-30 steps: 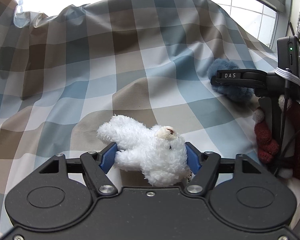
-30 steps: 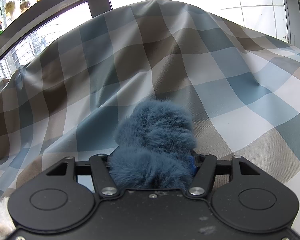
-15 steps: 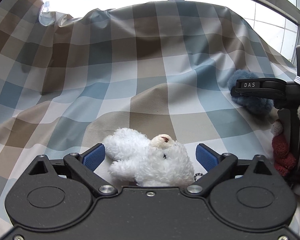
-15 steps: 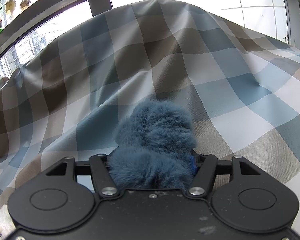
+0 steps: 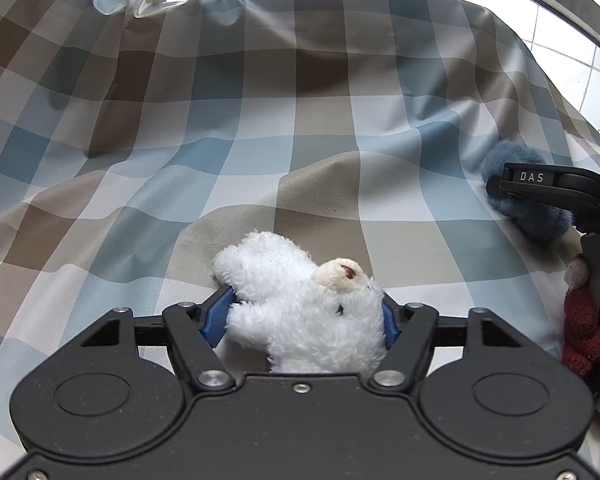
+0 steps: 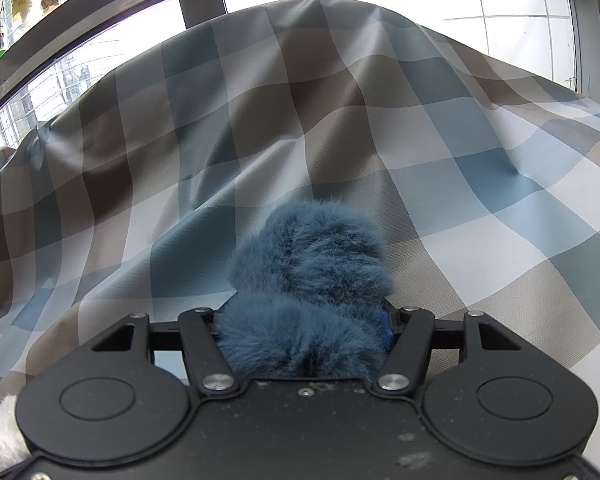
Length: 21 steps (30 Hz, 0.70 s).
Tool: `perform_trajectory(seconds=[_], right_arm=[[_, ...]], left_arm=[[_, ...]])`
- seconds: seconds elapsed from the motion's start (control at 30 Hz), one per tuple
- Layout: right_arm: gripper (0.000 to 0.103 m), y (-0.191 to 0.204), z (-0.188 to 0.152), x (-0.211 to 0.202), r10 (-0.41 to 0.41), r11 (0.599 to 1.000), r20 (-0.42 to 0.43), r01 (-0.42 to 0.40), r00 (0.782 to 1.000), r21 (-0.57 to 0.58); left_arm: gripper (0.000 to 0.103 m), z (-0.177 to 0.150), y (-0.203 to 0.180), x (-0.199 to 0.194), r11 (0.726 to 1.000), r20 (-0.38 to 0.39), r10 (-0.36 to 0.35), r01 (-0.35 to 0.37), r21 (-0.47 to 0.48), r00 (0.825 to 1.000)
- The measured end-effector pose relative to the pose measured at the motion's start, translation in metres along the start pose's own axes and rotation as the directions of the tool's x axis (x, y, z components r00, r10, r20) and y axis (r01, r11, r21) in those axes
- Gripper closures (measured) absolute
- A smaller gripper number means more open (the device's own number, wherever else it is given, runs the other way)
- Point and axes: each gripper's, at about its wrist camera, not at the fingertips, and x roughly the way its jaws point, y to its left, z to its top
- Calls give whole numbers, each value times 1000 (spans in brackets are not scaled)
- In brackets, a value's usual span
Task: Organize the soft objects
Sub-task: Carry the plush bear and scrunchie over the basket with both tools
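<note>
Two hand-held grippers, each with a soft toy between its jaws, over a checked cloth.

The left gripper (image 5: 304, 316) has its jaws closing on a small white fluffy plush bear (image 5: 304, 308); both blue pads (image 5: 216, 316) already press into the fur at its sides, and the bear lies face up on the blue, beige and white checked cloth (image 5: 260, 140). The right gripper (image 6: 304, 328) has its jaws clenched, partly open, around a dusty-blue furry plush toy (image 6: 308, 268), whose fur bulges forward beyond them and touches the cloth. In the left wrist view the same blue toy appears at the far right, with a dark red knitted plush figure (image 5: 580, 336) below it. No containers are visible.
</note>
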Motion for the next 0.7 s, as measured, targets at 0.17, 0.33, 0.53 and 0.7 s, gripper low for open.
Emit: perform_trajectory(seconds=[0.17,0.33,0.53,0.7], right_arm=[[44,6,1,2,-28,999,-14,27,1000,-31],[45,17,1,4,-78,993,-34,75,996,-96],[45,31,-8,-8,-141,967,-68,123,988,-223],[45,29,-13,-34,-158,944,-136,109,978,-311]], left_arm=[[39,-3,4,-23,999,-43,-24,22,-39,999],[38,-13,8,-71,999,-33,-33,32,-30,999],[38,-34,22,-126,999,-37,-19,18,-30,999],[38,-52,40,-162,998,-28,-20,18,-64,999]])
